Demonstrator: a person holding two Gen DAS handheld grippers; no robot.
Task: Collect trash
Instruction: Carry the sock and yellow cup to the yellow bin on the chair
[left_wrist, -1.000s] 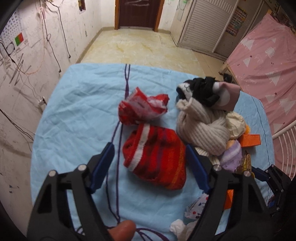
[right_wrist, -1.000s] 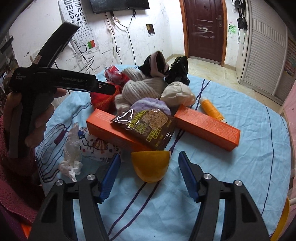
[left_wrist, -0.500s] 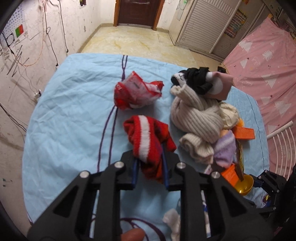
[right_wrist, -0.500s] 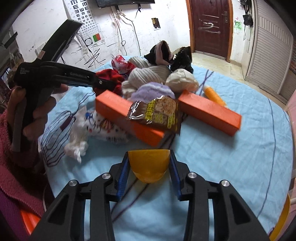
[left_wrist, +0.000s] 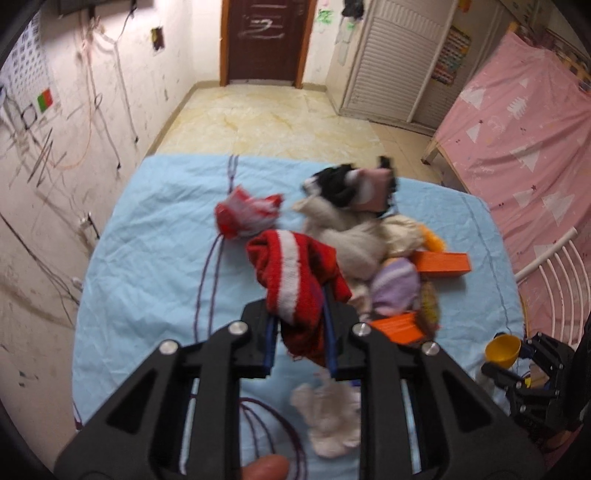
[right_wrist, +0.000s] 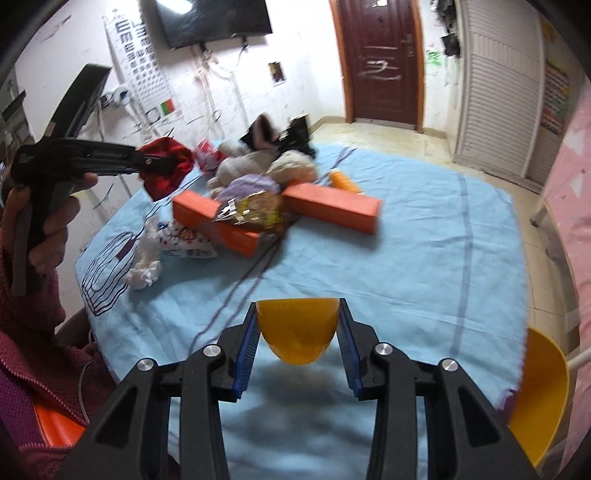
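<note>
- Left claw (left_wrist: 301, 325): clamped on red sock (left_wrist: 295, 273), lifted off bench (left_wrist: 147, 229).
- Right claw (right_wrist: 297, 354): clamped on yellow bowl (right_wrist: 297, 328).
- Step: carrying; next, likely a bin, none visible.

From your right claw (right_wrist: 298, 345), bare blue tabletop (right_wrist: 424, 258) runs open from 12 round to 3 o'clock. At 11 o'clock a heap blocks you: two orange boxes (right_wrist: 332, 206), a snack wrapper (right_wrist: 258, 214) across them, and balled socks (right_wrist: 255, 166) behind. A crumpled tissue (right_wrist: 146, 266) lies at 10 o'clock. From your left claw (left_wrist: 301, 336), cloth is clear from 9 to 11 o'clock; a red-and-white wrapper (left_wrist: 247, 216) sits at 12, with the sock heap from 12 to 2.
</note>
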